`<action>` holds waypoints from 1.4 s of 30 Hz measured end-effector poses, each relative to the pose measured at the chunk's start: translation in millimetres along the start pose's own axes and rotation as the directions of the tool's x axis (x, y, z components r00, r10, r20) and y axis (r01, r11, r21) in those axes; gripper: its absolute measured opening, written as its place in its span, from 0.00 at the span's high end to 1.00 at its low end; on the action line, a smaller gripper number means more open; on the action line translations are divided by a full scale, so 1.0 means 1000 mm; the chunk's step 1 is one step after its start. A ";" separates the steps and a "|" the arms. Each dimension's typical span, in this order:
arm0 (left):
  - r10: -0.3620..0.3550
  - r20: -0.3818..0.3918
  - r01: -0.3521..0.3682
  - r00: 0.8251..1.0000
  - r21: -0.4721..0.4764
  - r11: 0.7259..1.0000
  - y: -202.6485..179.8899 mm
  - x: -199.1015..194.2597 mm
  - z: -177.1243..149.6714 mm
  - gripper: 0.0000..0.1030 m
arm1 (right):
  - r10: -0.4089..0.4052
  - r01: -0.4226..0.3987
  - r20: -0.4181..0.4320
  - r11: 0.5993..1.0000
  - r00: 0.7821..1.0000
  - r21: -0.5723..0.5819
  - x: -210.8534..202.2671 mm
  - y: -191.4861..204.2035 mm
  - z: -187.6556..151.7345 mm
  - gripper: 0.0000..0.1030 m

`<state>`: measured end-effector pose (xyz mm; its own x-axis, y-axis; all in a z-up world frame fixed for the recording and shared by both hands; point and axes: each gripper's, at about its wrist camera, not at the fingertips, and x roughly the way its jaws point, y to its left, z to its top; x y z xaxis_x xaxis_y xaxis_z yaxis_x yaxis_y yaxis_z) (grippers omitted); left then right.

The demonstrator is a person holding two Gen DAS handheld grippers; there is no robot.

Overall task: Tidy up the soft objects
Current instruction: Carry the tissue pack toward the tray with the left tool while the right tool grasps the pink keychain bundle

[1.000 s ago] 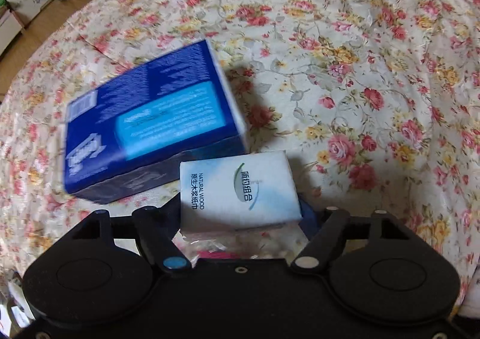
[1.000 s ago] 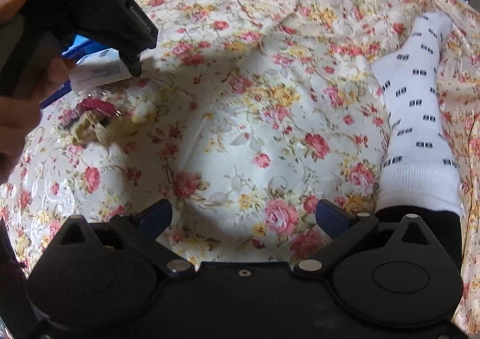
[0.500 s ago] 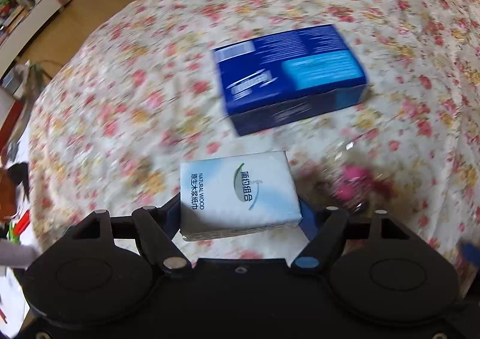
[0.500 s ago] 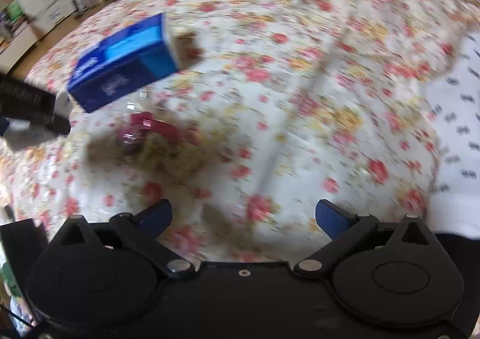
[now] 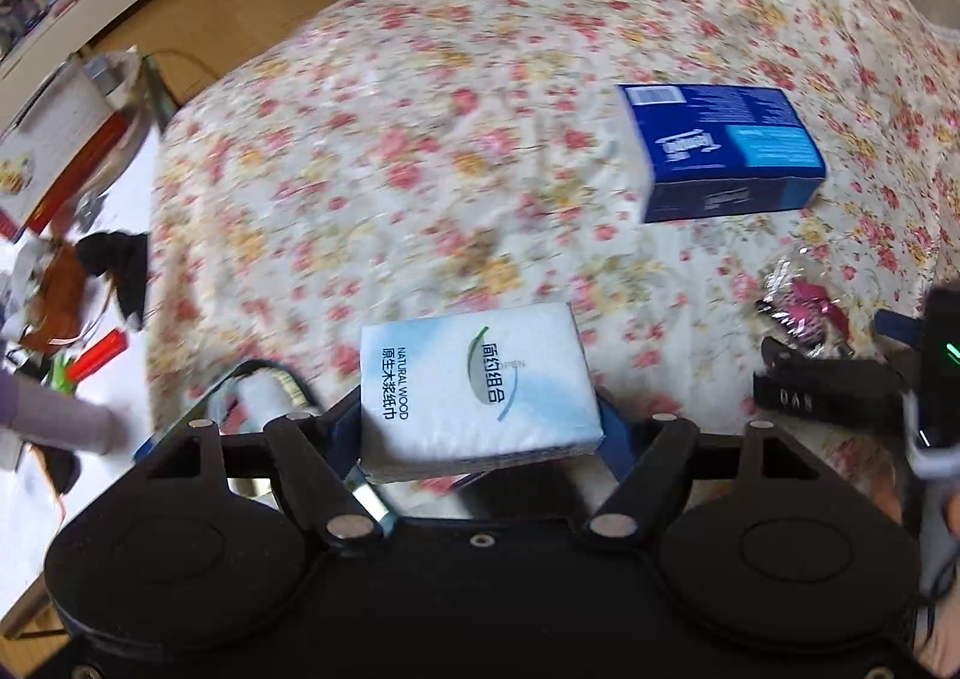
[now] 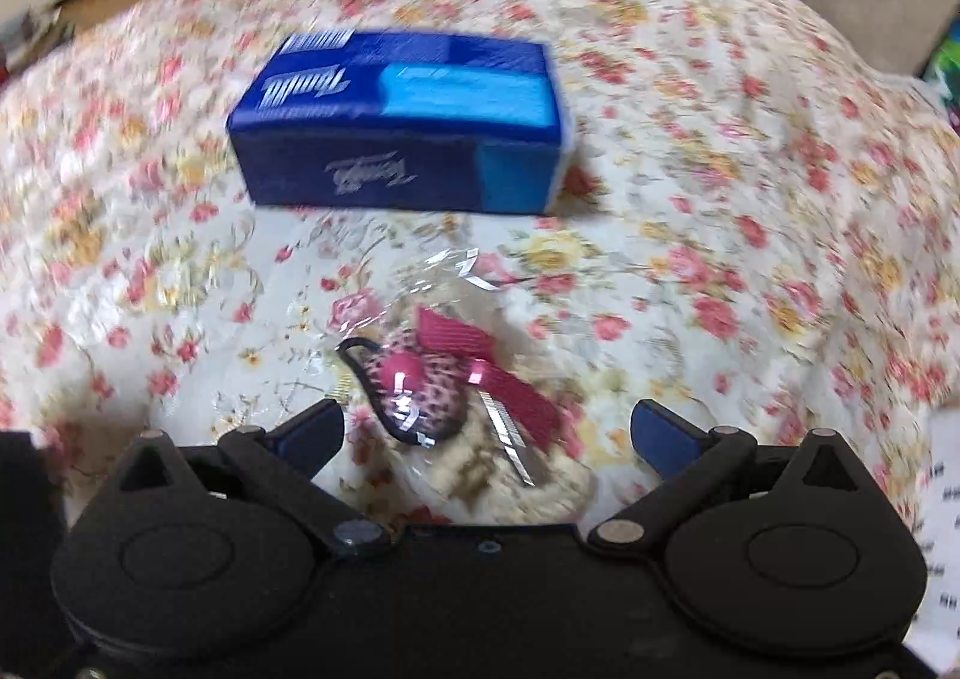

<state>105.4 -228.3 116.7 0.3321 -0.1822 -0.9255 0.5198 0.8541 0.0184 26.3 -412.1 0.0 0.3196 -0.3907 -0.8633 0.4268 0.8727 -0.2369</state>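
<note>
Bedspread (image 5: 456, 150): floral quilt, pink and yellow roses, filling most of both views.
Left gripper (image 5: 480, 421): blue pads clamped on either side of a small white tissue pack (image 5: 477, 388) — held above the quilt at 6 o'clock of the left view, printed face up.
Right gripper (image 6: 486, 439): fingers spread wide with nothing pinched; the pads sit either side of the wrapped hair tie without touching it.
Hair tie (image 6: 432, 385): pink leopard-print bow with a black elastic loop, in crinkled clear wrap, lying on the quilt at 6 o'clock of the right view, between the open fingers; at 3 o'clock in the left view.
Blue tissue box (image 6: 402, 120): flat on the quilt at 11 o'clock of the right view, just beyond the hair tie — at 2 o'clock in the left view.
Sock (image 6: 942, 505): white with small black marks, only a sliver at 4 o'clock of the right view.
Floor clutter (image 5: 72, 283): blurred things beside the bed at 9 o'clock of the left view.
</note>
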 end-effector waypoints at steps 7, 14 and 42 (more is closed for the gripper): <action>0.039 0.007 -0.038 0.999 -0.058 0.998 0.051 -0.009 -0.032 0.31 | 0.091 -0.091 -0.028 0.996 0.995 0.019 -0.007 0.005 0.007 0.43; 0.054 -0.026 -0.057 0.998 -0.122 0.991 0.090 0.000 -0.070 0.31 | 0.064 -0.062 -0.038 0.997 0.997 0.055 -0.037 0.002 -0.002 0.64; 0.034 -0.101 -0.054 0.994 -0.195 0.979 0.122 0.033 -0.132 0.31 | -0.016 0.016 -0.089 1.000 0.996 -0.009 -0.046 0.032 -0.038 0.05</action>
<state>75.9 -65.3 38.3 0.2681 -0.1026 -0.9579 0.3374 0.9413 -0.0063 -6.8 -355.0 15.0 0.2362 -0.3773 -0.8955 0.4242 0.8691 -0.2543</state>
